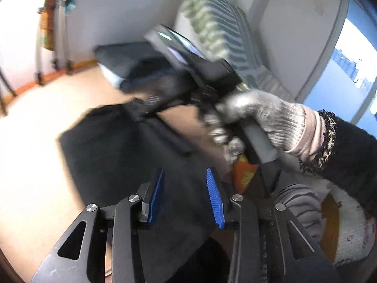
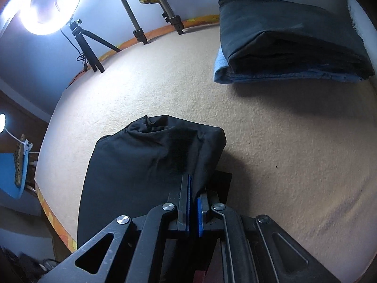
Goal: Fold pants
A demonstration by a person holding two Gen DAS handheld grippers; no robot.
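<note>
right tongs carrying a fold of the black pants, left tongs empty

the black pants (image 2: 146, 165) lie low and centre in the right wrist view, on the cream bed cover (image 2: 271, 141). the right gripper (image 2: 193, 202) has its blue pads pinched together on an edge of the cloth, which bulges up and drapes away toward the upper left of that frame. so the fabric is lifted, not flat.

in the left wrist view the left gripper (image 1: 186, 197) sits at the bottom centre with its jaws spread apart and nothing between them; the dark cloth lies beneath it. whether the pads touch the cloth cannot be told. the gloved right hand (image 1: 254, 118) shows at centre right of that frame, heavily blurred.

a stack of folded clothes (image 2: 289, 42), dark over light blue, rests in the upper right of the right wrist view, well apart from the pants. a ring light (image 2: 47, 2) on a tripod stands in the upper left.

judging from this, a fold is midway: one edge is being carried over the rest of the garment. the next move likely calls for laying that edge down squarely on the far edge, then letting go, with the left tongs free to pin or smooth the lower layer. the risk is a bunched, uneven crease.
</note>
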